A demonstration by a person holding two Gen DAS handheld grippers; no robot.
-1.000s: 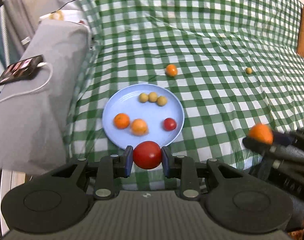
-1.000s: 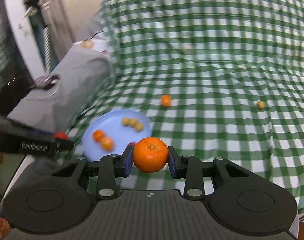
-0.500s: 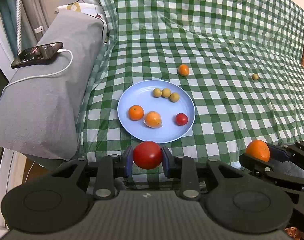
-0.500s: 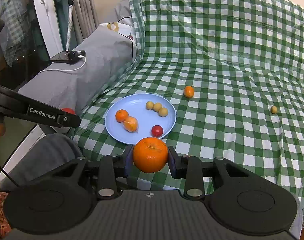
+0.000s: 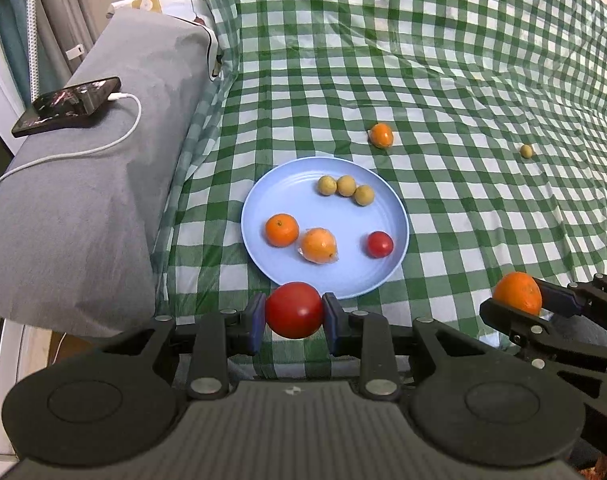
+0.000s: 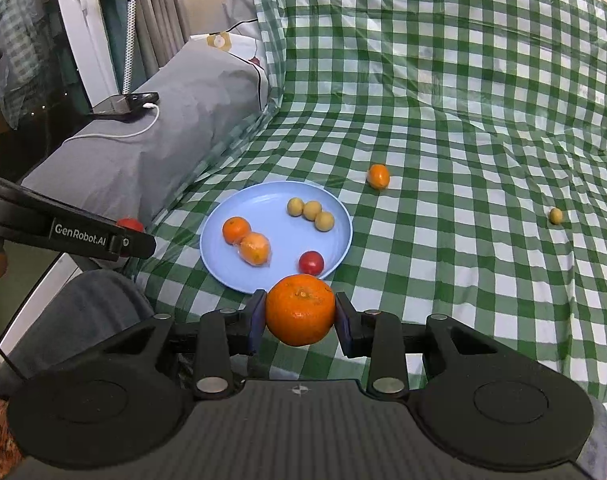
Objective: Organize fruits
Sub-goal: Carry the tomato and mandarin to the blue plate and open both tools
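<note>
Tomato [image 5: 294, 310] pinched in left gripper [image 5: 294, 322], orange [image 6: 300, 309] pinched in right gripper [image 6: 299, 323], both held level just short of blue plate [image 5: 287, 188]; plate holds two oranges, small tomato, three small yellow fruits

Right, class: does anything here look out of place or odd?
Two fruits lie loose on the checked cloth, outside the blue plate: a small orange just beyond it, and a tiny yellow fruit further right. Nothing looks spilled or damaged.
</note>
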